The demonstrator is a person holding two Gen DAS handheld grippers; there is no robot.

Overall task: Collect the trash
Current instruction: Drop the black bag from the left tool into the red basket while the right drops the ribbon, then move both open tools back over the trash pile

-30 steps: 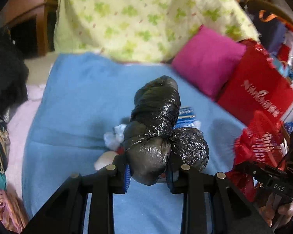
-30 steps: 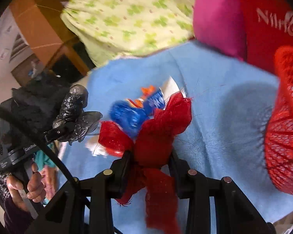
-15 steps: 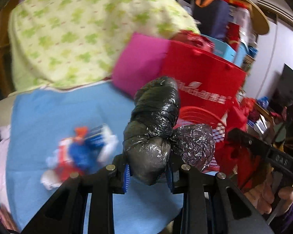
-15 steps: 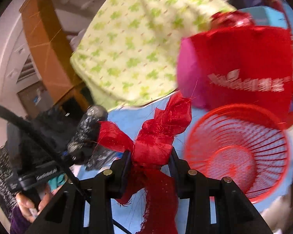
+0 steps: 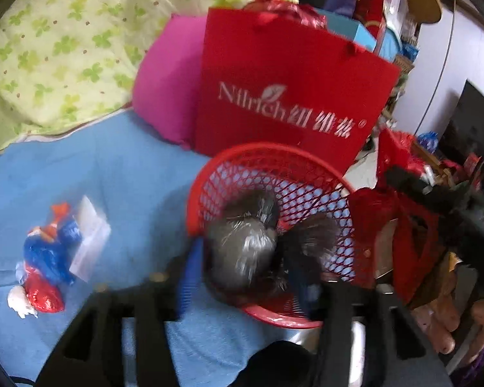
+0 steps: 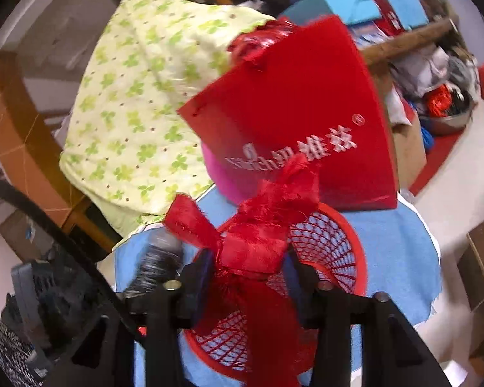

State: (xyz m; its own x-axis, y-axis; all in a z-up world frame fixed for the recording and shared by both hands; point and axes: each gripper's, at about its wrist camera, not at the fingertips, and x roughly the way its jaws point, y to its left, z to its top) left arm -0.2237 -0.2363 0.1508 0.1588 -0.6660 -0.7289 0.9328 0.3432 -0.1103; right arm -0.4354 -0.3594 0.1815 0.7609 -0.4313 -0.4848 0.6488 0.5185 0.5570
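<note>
A red mesh basket (image 5: 209,174) stands on the blue blanket (image 5: 96,167). My left gripper (image 5: 245,277) hangs over the basket's near side; its jaws are opening, and the knotted black plastic bag (image 5: 242,251) sits blurred between them, the pads no longer pressing it. In the right wrist view my right gripper (image 6: 251,277) is above the same basket (image 6: 355,245). Its jaws are opening too, with the red cloth bundle (image 6: 258,235) loose between the fingers. The black bag (image 6: 158,258) shows to its left.
A heap of blue, red and white wrappers (image 5: 48,258) lies on the blanket left of the basket. Behind the basket stand a red paper bag (image 5: 284,96), a pink cushion (image 5: 167,87) and a green-patterned quilt (image 5: 64,48). Cluttered boxes fill the right side.
Both grippers swung right from above the wrappers to above the red basket. Their jaws, shut on the black bag and the red cloth before, now stand wider apart.
</note>
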